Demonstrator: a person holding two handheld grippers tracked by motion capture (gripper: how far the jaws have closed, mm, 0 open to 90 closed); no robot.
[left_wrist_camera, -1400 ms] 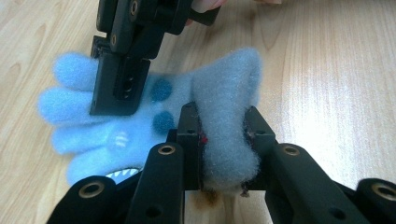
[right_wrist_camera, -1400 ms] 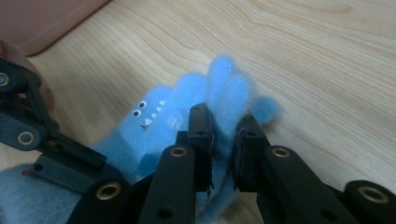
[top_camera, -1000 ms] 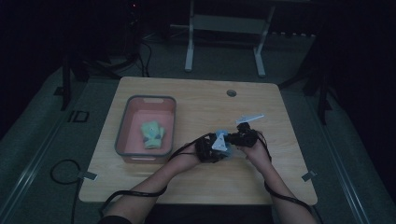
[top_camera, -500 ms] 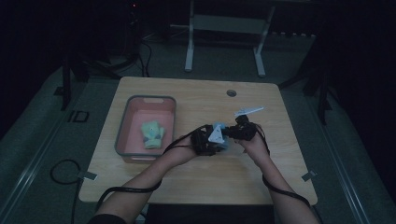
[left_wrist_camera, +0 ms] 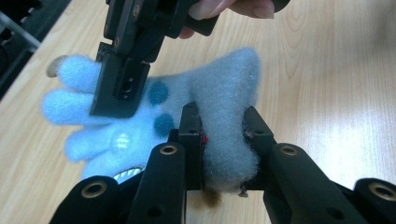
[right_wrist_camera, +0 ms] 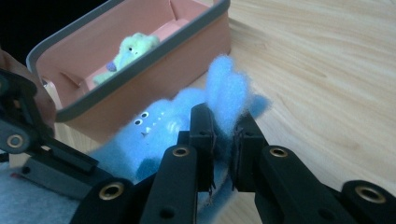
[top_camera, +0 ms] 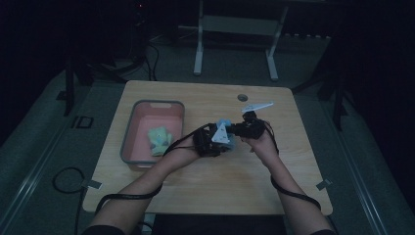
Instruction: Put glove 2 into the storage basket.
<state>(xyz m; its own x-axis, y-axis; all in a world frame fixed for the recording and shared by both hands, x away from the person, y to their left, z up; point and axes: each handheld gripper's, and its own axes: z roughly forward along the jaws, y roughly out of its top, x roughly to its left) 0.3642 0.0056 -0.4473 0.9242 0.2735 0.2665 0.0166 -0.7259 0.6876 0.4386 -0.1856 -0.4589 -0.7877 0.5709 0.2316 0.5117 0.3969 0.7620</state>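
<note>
Pinching a blue plush toy [left_wrist_camera: 196, 116] from two sides, both grippers carry it together above the wooden table [top_camera: 205, 196], just right of the pink tray [top_camera: 128, 142]. The left gripper [left_wrist_camera: 223, 144] is clamped on a thick fold of the toy's fleece, squeezing it flat between the pads, while the right gripper [right_wrist_camera: 223, 140] is closed on a thinner flap of fluff at the other end; in the left gripper view that second gripper bites near the toy's stubby limbs. Sharing the hold this way likely keeps the limp body stretched and level instead of drooping. A yellow-green plush toy [right_wrist_camera: 128, 53] already lies inside the tray, so the blue one seems bound for the same place, probably lifted clear of the tray's grey rim before going in.
</note>
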